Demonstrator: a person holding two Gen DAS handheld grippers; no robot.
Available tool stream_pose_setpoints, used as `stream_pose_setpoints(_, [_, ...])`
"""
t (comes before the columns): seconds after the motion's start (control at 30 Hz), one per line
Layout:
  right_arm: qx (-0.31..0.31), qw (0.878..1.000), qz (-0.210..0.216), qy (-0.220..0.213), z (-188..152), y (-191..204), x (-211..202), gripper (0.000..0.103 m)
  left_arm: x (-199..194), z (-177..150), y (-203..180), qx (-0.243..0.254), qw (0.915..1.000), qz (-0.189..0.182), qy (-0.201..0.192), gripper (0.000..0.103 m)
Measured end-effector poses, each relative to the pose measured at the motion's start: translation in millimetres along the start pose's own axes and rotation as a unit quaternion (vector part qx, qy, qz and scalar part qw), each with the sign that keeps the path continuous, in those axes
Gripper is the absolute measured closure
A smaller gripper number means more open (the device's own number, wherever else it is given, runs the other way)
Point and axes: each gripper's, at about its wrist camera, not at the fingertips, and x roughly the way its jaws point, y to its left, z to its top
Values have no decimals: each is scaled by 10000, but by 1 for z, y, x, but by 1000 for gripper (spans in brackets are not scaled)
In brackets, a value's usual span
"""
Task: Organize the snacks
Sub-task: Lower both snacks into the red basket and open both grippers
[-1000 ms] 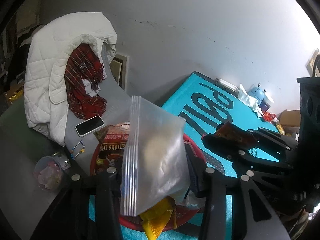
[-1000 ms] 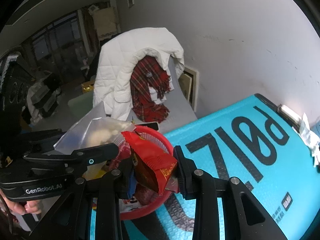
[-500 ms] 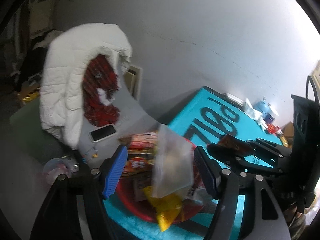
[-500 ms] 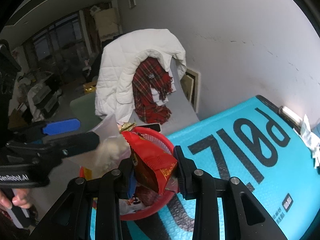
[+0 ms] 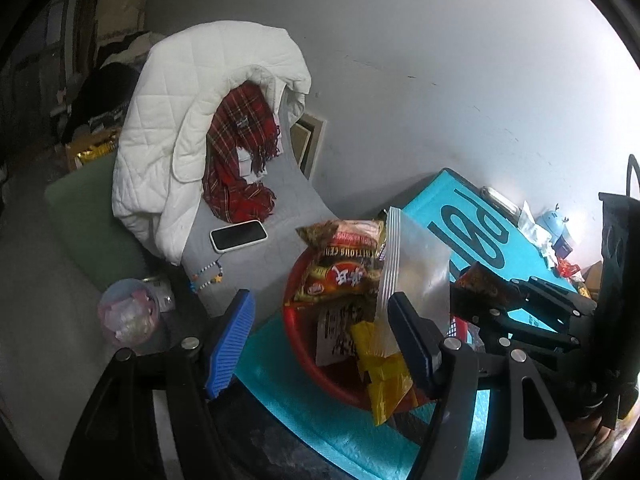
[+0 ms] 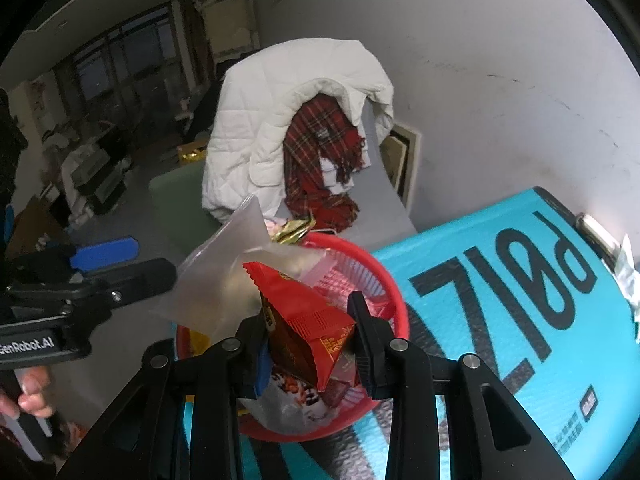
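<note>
Left gripper point(image 5: 324, 334) stood wide, jaws just opened, its clear bag point(image 5: 416, 276) released in the red basket point(image 5: 294, 320) at one o'clock. Right gripper point(image 6: 310, 340) pinched a red packet point(image 6: 304, 320) above that basket.

Round red plastic basket point(image 5: 304, 364): one
Clear zip-top plastic bag point(image 5: 416, 264): one
Red foil snack packet point(image 6: 308, 320): one
White-cased smartphone point(image 5: 239, 235): one
Red tartan scarf point(image 5: 240, 152): one
White quilted jacket point(image 5: 168, 120): one
</note>
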Motion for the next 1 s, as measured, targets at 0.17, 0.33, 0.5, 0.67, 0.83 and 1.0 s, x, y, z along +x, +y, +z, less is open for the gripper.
stream_pose_setpoints(0.17, [32,10000,41,44,-3,2,2,69,-1,-2,2,-9,10000,12,-5,35])
stream_pose_setpoints(0.33, [2,9999,132,-12,-2,3,1,57,-3,-2,2,-9,10000,-31,-21,35])
stream_pose_setpoints(0.5, [17,9998,179,-90,-3,1,-5,55,-3,-2,2,-3,10000,-33,-27,35])
stream_pose_setpoints(0.67, [27,9997,117,-191,1,-1,-16,53,-6,1,-1,38,9999,-60,-92,35])
stream_pose_setpoints(0.83, [22,9997,52,-232,4,-2,-24,53,-10,6,-7,171,9997,-36,-170,35])
stream_pose_setpoints(1.0, [-11,9995,21,-329,8,-3,-36,53,-21,11,-17,328,9990,103,-280,35])
